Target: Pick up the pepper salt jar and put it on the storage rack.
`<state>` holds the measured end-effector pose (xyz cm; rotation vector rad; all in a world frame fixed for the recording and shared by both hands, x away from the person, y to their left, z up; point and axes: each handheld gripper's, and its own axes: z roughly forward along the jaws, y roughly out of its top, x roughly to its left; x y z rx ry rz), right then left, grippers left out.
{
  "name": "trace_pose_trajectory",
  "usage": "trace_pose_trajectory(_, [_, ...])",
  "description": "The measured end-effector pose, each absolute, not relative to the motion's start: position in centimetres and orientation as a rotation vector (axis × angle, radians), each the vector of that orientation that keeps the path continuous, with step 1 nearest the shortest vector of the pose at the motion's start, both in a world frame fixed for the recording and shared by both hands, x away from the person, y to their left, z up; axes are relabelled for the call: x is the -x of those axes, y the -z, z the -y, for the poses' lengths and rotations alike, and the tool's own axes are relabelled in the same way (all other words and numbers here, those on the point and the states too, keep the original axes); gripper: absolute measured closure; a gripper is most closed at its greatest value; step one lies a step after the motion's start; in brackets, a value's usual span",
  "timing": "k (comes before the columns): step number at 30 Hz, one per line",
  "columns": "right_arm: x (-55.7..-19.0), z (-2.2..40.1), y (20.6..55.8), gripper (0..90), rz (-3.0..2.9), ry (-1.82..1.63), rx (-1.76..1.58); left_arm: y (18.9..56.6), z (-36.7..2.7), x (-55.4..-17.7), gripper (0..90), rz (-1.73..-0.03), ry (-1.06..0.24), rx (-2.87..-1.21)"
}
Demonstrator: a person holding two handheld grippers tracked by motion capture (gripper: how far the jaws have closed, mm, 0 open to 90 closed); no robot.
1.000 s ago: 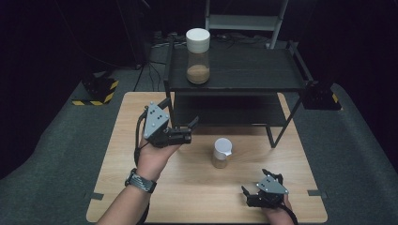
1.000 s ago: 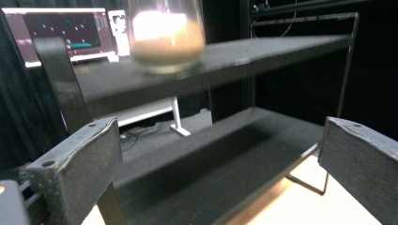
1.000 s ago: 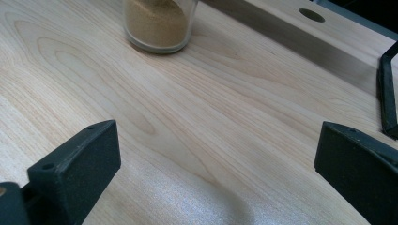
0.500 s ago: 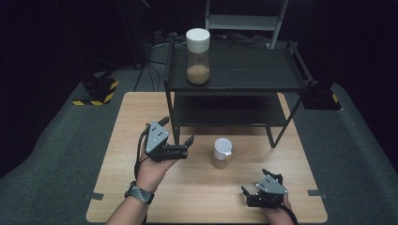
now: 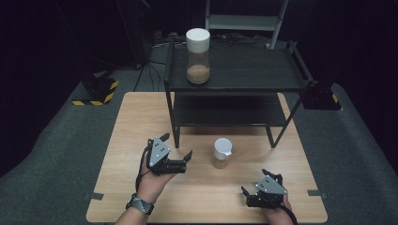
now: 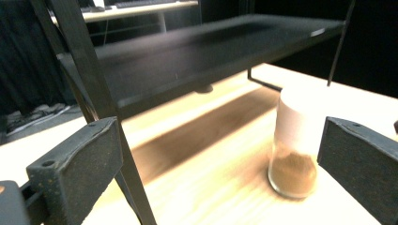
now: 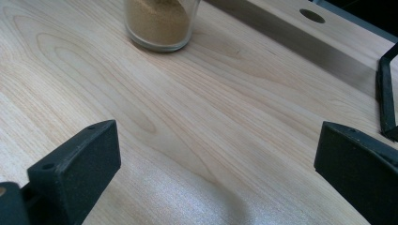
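Note:
A small glass jar [image 5: 221, 153] with a white lid and brown powder in its base stands on the wooden table [image 5: 141, 117], just in front of a black shelf rack [image 5: 234, 75]. My left gripper [image 5: 185, 161] hovers to the jar's left, open and pointing at it. In the left gripper view the jar [image 6: 294, 147] stands ahead, close to the right jaw of the open gripper [image 6: 220, 140]. My right gripper [image 5: 253, 185] rests near the table's front right, open and empty. The right gripper view has the jar's base [image 7: 159, 21] far ahead of the open gripper [image 7: 216, 150].
A taller jar [image 5: 197, 55] with a white lid and brown powder stands on the rack's top shelf. The rack's front left leg [image 6: 101, 117] rises close by my left jaw. Its lower shelf [image 5: 230, 112] is bare. Grey floor surrounds the table.
My left gripper has drawn back from the rack toward the table's near side and sunk lower, level with the small jar. The right gripper and both jars have stayed put.

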<state>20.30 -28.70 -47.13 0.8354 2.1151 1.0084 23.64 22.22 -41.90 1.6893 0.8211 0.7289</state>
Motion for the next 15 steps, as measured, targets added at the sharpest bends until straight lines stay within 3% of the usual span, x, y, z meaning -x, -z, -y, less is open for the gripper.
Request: trace_pose_trajectory(15, [-20.2,28.4,47.1,0.0,-2.115,-0.993,-0.825,46.7,-22.9,-23.1,0.5,-0.888,-0.669,-1.782])
